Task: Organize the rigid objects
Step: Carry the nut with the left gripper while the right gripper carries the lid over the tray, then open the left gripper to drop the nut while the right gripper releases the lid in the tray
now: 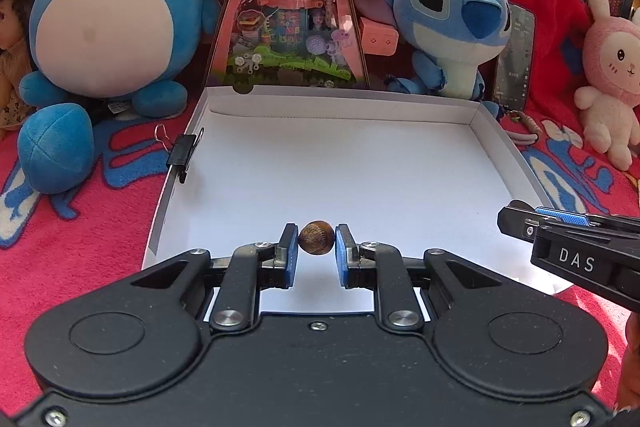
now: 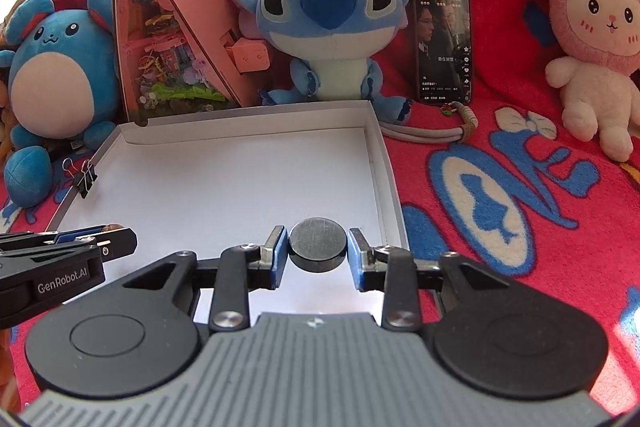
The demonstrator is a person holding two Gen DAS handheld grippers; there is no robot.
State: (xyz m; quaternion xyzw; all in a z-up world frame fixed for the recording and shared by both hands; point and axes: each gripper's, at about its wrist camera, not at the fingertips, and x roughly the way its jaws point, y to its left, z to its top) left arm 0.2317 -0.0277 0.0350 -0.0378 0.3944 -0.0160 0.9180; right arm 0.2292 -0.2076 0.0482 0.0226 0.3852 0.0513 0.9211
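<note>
The left gripper (image 1: 317,243) is clamped on a small brown nut-like ball (image 1: 316,243), its blue pads pressing the ball from both sides, and carries it above the near edge of the white cardboard box lid (image 1: 496,139). The right gripper (image 2: 318,247) pinches a round dark metal disc (image 2: 317,245) by its rim, flat face up, over the lid's near right corner. Both pieces appear to be held tilted down over the lid because it is the likely collecting place for the rigid items; its floor shows nothing lying in it, so the sorting looks to be at an early stage.

The ball is mottled brown with a ridged, woody surface, slightly oval. The disc is thick, dull grey-black and scratched on top, like a magnet or a weight.

A black binder clip (image 1: 184,153) grips the lid's left wall, probably to stiffen it. Around the lid, on the red patterned blanket (image 2: 520,187), sit a round blue plush (image 1: 104,27), a blue Stitch plush (image 2: 326,23), a pink rabbit plush (image 2: 592,39), a triangular pink toy house (image 1: 288,7) and a phone (image 2: 442,39) leaning at the back.
</note>
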